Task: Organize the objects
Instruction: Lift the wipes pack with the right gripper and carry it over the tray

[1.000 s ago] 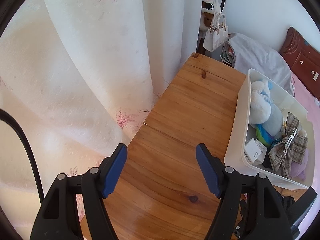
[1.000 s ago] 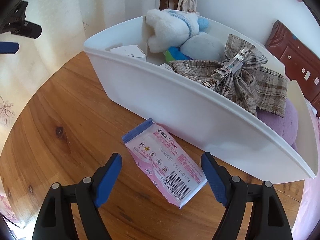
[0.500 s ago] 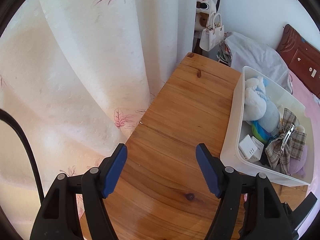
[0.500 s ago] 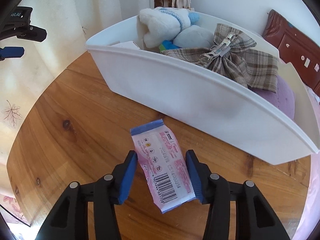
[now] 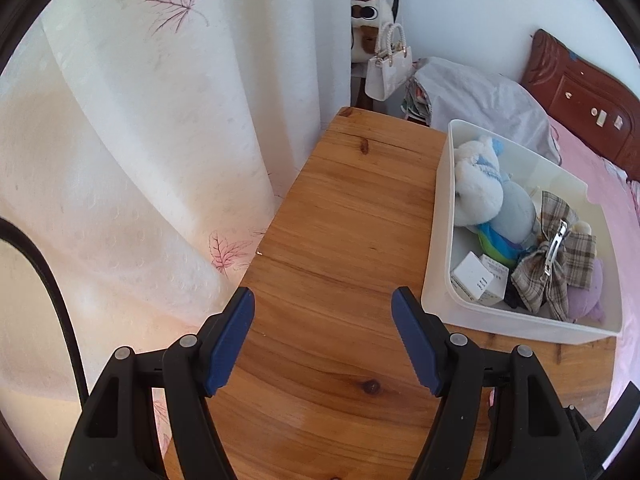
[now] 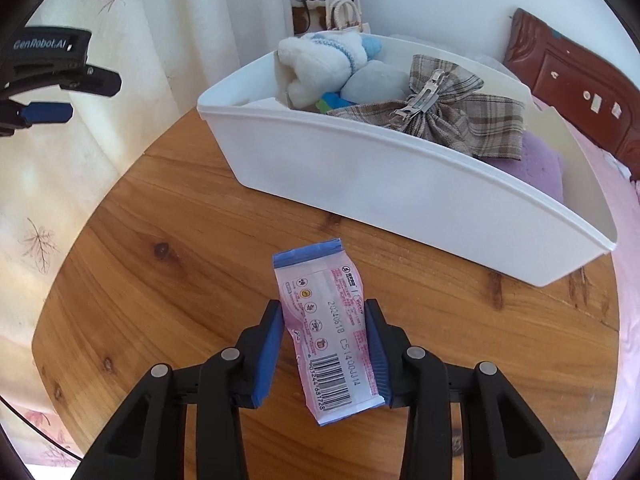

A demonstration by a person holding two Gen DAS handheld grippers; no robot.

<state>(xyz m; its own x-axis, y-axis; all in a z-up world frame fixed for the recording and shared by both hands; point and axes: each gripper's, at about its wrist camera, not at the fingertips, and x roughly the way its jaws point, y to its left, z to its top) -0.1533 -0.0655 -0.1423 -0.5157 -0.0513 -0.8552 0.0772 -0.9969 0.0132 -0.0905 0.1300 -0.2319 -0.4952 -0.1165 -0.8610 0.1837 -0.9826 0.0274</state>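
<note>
My right gripper is shut on a pink tissue packet with a blue end and a barcode, holding it just above the wooden table. A white bin stands beyond it, holding a white plush toy, a plaid bow with a metal clip, a purple plush and small boxes. My left gripper is open and empty above the table, left of the bin. It also shows at the left edge of the right wrist view.
A white curtain with leaf print hangs along the table's left edge. A white handbag hangs behind the table. A bed with a dark wooden headboard lies to the right of the bin.
My right gripper closed on the tissue packet and lifted it, turning it more upright. My left gripper rose and pulled back, still open.
</note>
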